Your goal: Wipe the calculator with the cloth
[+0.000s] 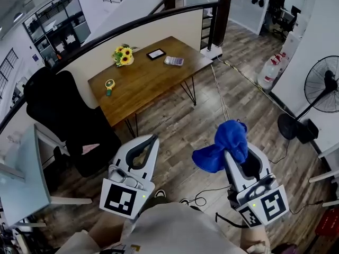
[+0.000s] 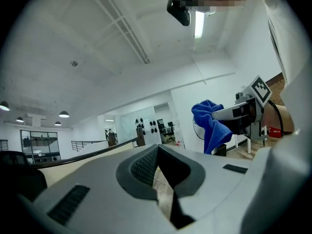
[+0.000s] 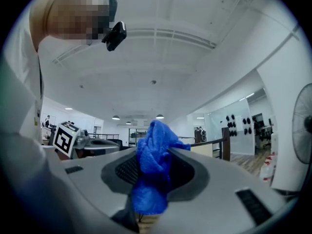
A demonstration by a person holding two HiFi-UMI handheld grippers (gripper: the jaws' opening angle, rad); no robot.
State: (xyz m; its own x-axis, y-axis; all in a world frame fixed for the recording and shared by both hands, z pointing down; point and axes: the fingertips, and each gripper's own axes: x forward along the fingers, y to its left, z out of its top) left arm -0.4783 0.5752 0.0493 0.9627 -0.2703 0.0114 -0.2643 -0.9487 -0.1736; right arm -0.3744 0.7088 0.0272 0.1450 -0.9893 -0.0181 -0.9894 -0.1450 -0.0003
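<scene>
The calculator [image 1: 174, 61] lies far off on the back right part of a wooden table [image 1: 143, 83]. My right gripper [image 1: 229, 153] is shut on a bunched blue cloth [image 1: 225, 144], which droops to the left of its jaws; the same blue cloth [image 3: 152, 172] fills the jaws in the right gripper view. My left gripper [image 1: 153, 139] is shut with nothing between its jaws. In the left gripper view the blue cloth [image 2: 210, 125] shows off to the right. Both grippers hover over the wood floor, well short of the table.
On the table are a sunflower pot [image 1: 123, 55], a dark tablet [image 1: 155, 54] and a small round yellow-green item [image 1: 109, 85]. A black office chair [image 1: 63, 120] stands left, a floor fan [image 1: 320, 97] right. Cables [image 1: 222, 105] run over the floor. A railing [image 1: 159, 15] runs behind the table.
</scene>
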